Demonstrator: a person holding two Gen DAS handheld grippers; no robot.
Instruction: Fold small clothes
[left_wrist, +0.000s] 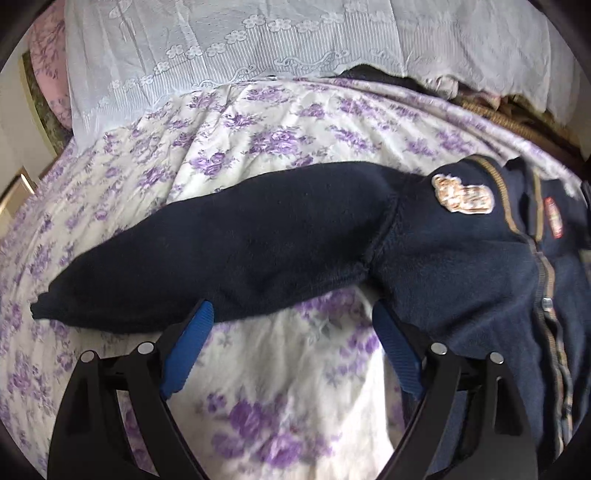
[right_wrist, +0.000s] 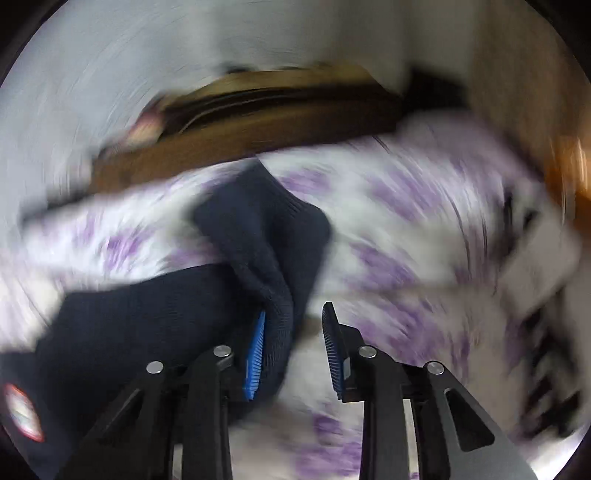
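Note:
A small navy fleece jacket (left_wrist: 454, 266) with tan trim and a bear patch (left_wrist: 463, 195) lies on the floral bedsheet. Its left sleeve (left_wrist: 207, 254) stretches out flat to the left. My left gripper (left_wrist: 291, 317) is open, its blue pads just below the sleeve and armpit, holding nothing. In the blurred right wrist view, my right gripper (right_wrist: 293, 317) is open with the other navy sleeve (right_wrist: 269, 240) bunched between its fingers, lying against the left pad (right_wrist: 256, 354). A red label (right_wrist: 22, 411) shows at the lower left.
The purple-flowered sheet (left_wrist: 258, 147) covers the bed. A white lace cover (left_wrist: 221, 48) lies at the back. A brown wooden edge (right_wrist: 258, 129) runs behind the bed in the right wrist view. A pink pillow (left_wrist: 48, 74) sits at the far left.

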